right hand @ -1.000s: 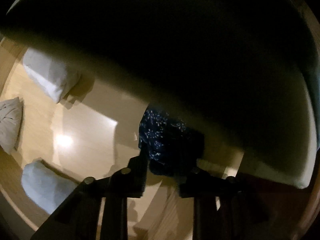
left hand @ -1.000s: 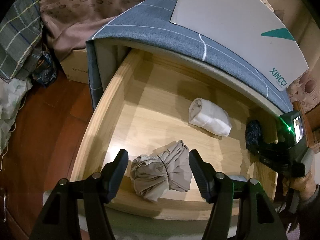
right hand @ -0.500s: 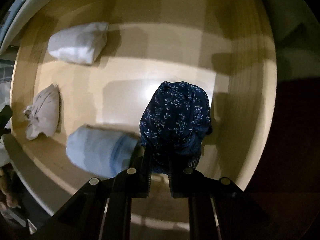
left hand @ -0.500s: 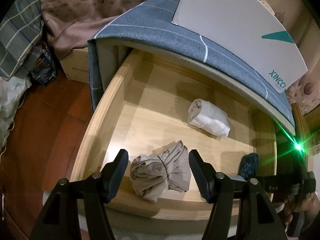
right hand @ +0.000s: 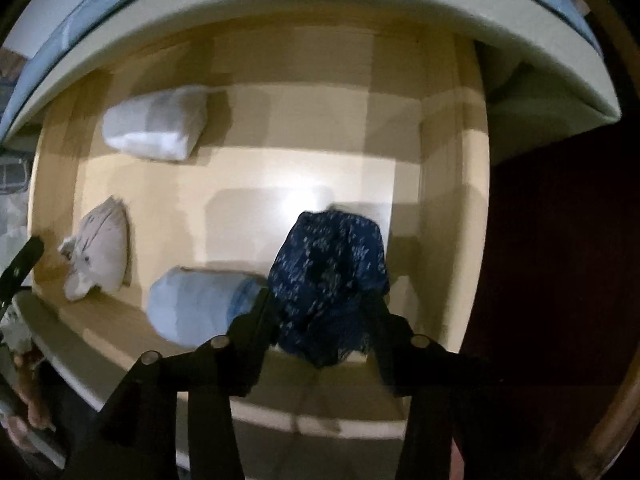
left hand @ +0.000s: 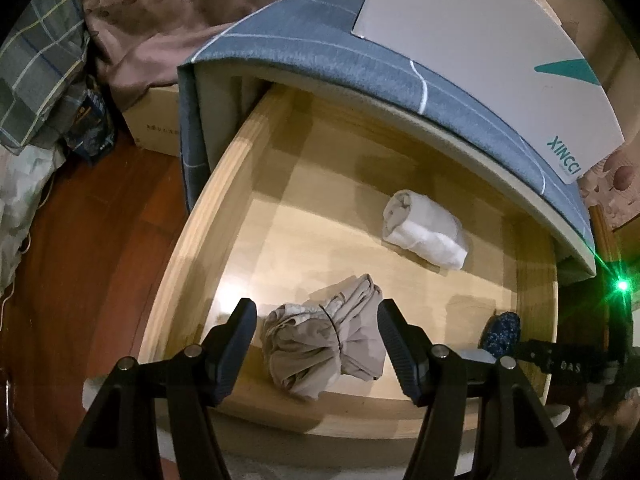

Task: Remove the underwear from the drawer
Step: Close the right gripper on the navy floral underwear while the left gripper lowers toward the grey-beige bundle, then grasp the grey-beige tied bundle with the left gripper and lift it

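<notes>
- Dark blue underwear (right hand: 330, 280) with a pale speckled print hangs bunched between the right tongs' (right hand: 320, 312) two fingers.
- Open wooden drawer (left hand: 192, 264) lies below both tongs, front edge nearest them.
- Beige bundle (left hand: 324, 350) sits between the left tongs' (left hand: 316, 334) spread fingers.

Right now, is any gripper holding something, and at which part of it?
The right gripper holds the dark blue underwear by its near, lower end. The left gripper is open around the beige bundle and holds nothing.
</notes>
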Demonstrator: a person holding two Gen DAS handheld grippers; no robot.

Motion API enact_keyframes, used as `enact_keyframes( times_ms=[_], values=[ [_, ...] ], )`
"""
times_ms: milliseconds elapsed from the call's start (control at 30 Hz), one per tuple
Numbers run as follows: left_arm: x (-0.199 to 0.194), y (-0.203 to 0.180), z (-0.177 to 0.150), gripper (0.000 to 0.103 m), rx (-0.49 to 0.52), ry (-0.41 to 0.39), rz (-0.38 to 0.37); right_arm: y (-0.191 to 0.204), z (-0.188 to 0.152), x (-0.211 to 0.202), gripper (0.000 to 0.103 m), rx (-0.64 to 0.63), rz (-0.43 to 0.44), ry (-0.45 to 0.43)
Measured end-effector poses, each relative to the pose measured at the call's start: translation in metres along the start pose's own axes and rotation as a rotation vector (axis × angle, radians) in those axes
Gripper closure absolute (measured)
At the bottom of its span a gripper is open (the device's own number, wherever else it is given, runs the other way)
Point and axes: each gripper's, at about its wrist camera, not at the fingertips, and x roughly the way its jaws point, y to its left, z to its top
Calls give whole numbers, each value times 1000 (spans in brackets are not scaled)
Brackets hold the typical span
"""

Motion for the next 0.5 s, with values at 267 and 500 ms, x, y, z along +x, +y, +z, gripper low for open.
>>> enact_keyframes(
  times_ms=[267, 500],
  values=[
    [8, 1, -2, 39, -9, 45, -11, 25, 15, 27, 51, -28, -82, 22],
    [15, 2, -2, 39, -33, 83, -20, 34, 16, 39, 68, -73, -120, 73]
  ],
)
